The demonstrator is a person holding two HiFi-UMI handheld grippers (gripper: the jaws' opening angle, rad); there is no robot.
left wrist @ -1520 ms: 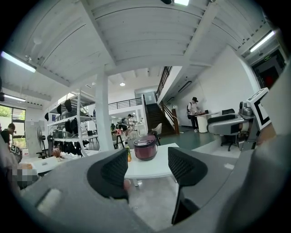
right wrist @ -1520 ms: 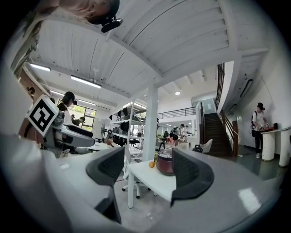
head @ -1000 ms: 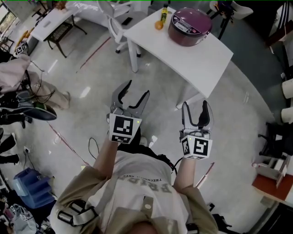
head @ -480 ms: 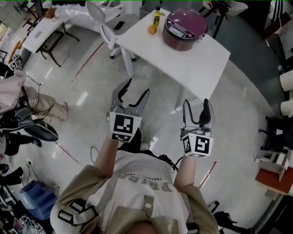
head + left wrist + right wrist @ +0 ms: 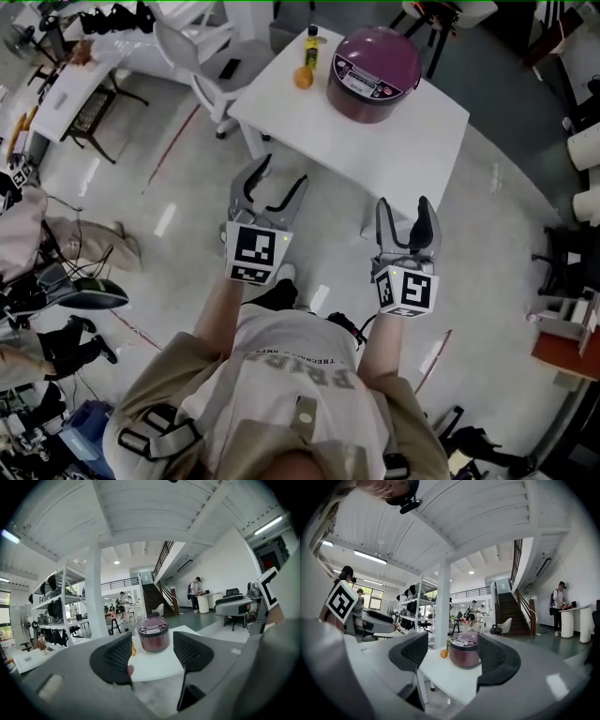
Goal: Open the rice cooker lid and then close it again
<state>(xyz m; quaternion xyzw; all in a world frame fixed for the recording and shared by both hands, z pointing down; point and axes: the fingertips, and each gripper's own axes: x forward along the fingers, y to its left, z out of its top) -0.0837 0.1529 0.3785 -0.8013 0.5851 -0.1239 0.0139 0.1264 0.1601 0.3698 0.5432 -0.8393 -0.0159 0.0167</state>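
Standing short of the desk (image 5: 394,141), a person holds both tools out level above bare floor (image 5: 328,244). The left tool (image 5: 281,173) has its jaws spread with nothing between them. The right tool (image 5: 403,202) is likewise released and empty. Each gripper view frames the rice cooker (image 5: 373,61) between unclenched pads, but well apart from them.

The rice cooker sits on the far half of the white desk with its lid (image 5: 380,47) down. A pale panel (image 5: 359,67) on the front of the lid faces the person. Just beside it, toward the far left corner, are an orange (image 5: 302,78) and a small bottle (image 5: 310,42).

Handling, as a judgement:
- **Body:** it looks rigid, smooth and rounded, and probably heavy enough to stay put under a light push.
- **Surface:** the glossy shell gives the pads little to bite on, so a pinch on the curved dome would likely slip.
- **Where to hold:** the best place is probably the front edge of the lid, at or just below the panel, where a release catch usually sits. No view shows such a catch clearly.
- **Second tool:** it could steady the side wall if the cooker slides.
- **Lid:** it is likely hinged at the back and may spring upward once freed. Closing probably needs a firm downward press near the front until it latches.
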